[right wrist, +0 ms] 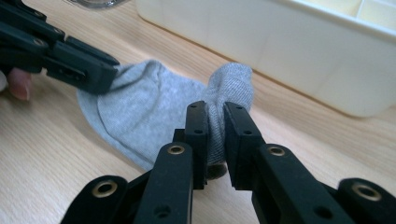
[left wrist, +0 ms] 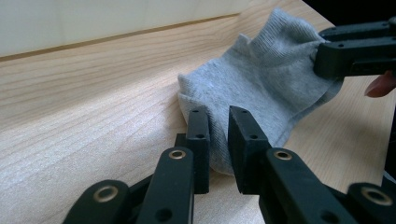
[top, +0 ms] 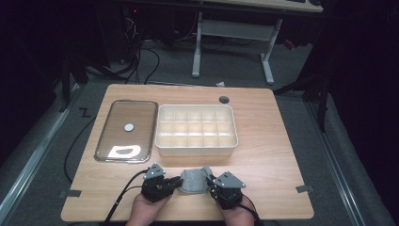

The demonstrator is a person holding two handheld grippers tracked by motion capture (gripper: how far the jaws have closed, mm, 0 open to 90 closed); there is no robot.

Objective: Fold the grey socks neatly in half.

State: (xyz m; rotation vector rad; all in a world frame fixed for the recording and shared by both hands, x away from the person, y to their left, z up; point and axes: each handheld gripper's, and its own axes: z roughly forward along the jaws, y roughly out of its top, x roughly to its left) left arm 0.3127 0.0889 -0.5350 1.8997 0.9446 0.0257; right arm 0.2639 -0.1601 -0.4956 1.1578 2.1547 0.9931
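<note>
Sock (top: 193,181): a grey knit ankle sock lying crumpled on the table (top: 263,155), between the two grippers and just in front of the white divided box (top: 196,130).
Handling, judged: light, soft and limp. It likely sags and folds wherever it is not held, and it is not fragile. The ribbed knit should give the pads good friction, so slipping looks unlikely.
Left gripper (left wrist: 218,140): the jaws stand narrow, with one edge of the sock (left wrist: 261,88) between them. In the left gripper view the cloth fills the gap, and the pads appear to pinch a doubled fold.
Right gripper (right wrist: 215,128): the jaws stand narrow, clamped on a bunched-up ridge of the sock (right wrist: 154,112), which rises in a hump just beyond the fingertips.
Where to take hold, judged: at opposite ends of the fabric, as here. A fold of doubled cloth deep between the pads holds better than a single thin edge at the tips.
Slack: the cloth between the two grippers lies loose on the wood, not pulled taut.
Risk, judged: if the grippers part too far, the thinner edge could pull out of one pair of pads.
Glass lid (top: 126,130): lies flat, well beyond the left jaws, beside the box.
</note>
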